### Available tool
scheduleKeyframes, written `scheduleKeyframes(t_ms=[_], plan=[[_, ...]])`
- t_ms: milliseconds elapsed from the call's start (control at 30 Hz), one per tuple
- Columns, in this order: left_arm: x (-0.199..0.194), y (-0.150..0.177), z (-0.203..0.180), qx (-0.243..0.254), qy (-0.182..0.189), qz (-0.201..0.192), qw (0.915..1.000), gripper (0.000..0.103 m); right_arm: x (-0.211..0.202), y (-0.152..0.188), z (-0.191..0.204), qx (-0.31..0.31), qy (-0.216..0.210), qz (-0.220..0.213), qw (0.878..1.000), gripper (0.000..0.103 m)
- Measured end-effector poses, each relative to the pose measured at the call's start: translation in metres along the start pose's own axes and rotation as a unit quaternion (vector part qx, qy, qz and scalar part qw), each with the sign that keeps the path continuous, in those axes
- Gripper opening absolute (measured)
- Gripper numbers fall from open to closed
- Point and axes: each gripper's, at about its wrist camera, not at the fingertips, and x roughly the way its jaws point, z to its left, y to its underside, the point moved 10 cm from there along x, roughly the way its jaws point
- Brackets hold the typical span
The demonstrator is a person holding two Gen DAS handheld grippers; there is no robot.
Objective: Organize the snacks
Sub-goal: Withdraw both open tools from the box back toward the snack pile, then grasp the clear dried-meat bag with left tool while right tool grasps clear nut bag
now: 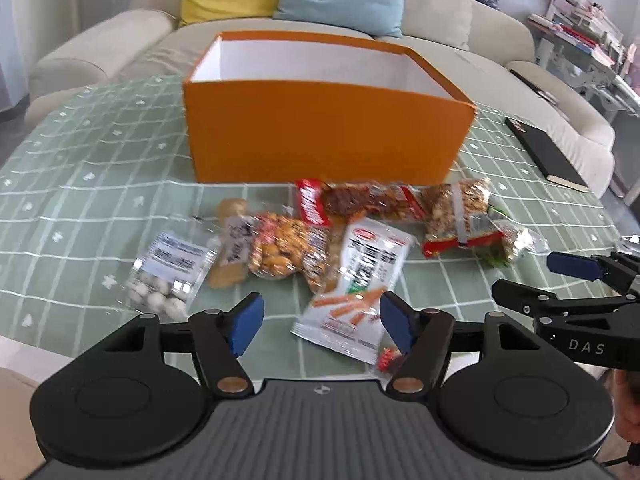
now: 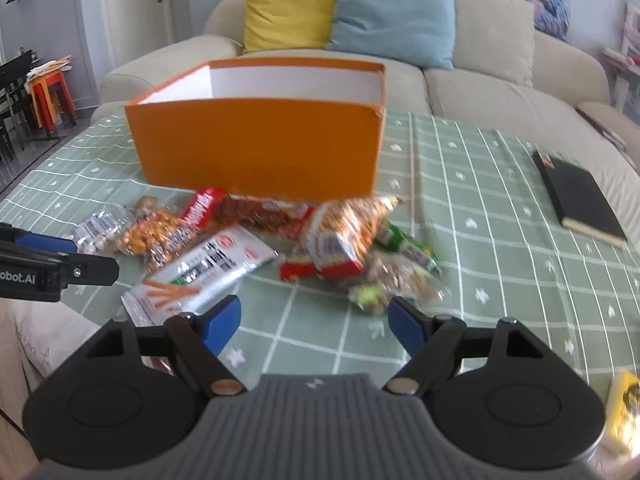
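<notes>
An open orange box (image 1: 324, 136) (image 2: 260, 148) with a white inside stands on the green checked tablecloth (image 1: 80, 184). Several snack packets lie in a heap in front of it: a white stick-snack packet (image 1: 356, 288) (image 2: 204, 272), a clear bag of white balls (image 1: 168, 276), orange nut bags (image 1: 280, 252) (image 2: 152, 236), a red-ended bag (image 1: 460, 216) (image 2: 340, 236). My left gripper (image 1: 322, 326) hangs open just above the near end of the white packet, touching nothing. My right gripper (image 2: 314, 326) is open over bare cloth, near a green-labelled clear bag (image 2: 384, 280).
A black notebook (image 1: 548, 152) (image 2: 580, 200) lies on the cloth at the right. A beige sofa (image 2: 480, 80) with yellow and blue cushions runs behind the table. A yellow object (image 2: 624, 412) sits at the near right edge. Each gripper shows at the other view's side.
</notes>
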Motion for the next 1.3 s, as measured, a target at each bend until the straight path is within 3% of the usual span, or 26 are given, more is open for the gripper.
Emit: scheduleKeyframes(t_ms=[333, 433, 567, 833, 1033, 1167, 1300], plan=[[0.003, 0.017, -0.048, 0.040, 0.082, 0.024, 0.9956, 0.078, 0.001, 0.016, 0.000, 0.005, -0.013, 0.023, 1.000, 0.078], [0.011, 0.024, -0.060, 0.075, 0.077, 0.035, 0.9937, 0.074, 0.004, 0.018, -0.001, 0.008, -0.015, 0.027, 0.999, 0.076], [0.022, 0.031, -0.067, 0.082, 0.082, 0.046, 0.9922, 0.071, 0.003, 0.015, -0.004, 0.007, -0.011, 0.018, 1.000, 0.076], [0.042, 0.035, -0.071, 0.101, 0.041, 0.065, 0.9920, 0.059, 0.006, 0.006, -0.014, -0.029, 0.036, -0.016, 0.999, 0.076], [0.043, 0.029, -0.074, 0.092, 0.038, 0.054, 0.9936, 0.053, 0.008, -0.001, -0.013, -0.082, 0.068, -0.046, 0.993, 0.076], [0.038, 0.019, -0.075, 0.085, 0.031, 0.038, 0.9951, 0.050, 0.012, -0.008, -0.012, -0.137, 0.097, -0.080, 0.983, 0.078], [0.034, 0.004, -0.073, 0.067, 0.031, 0.019, 0.9971, 0.050, 0.029, -0.007, -0.018, -0.141, 0.089, -0.061, 0.984, 0.078]])
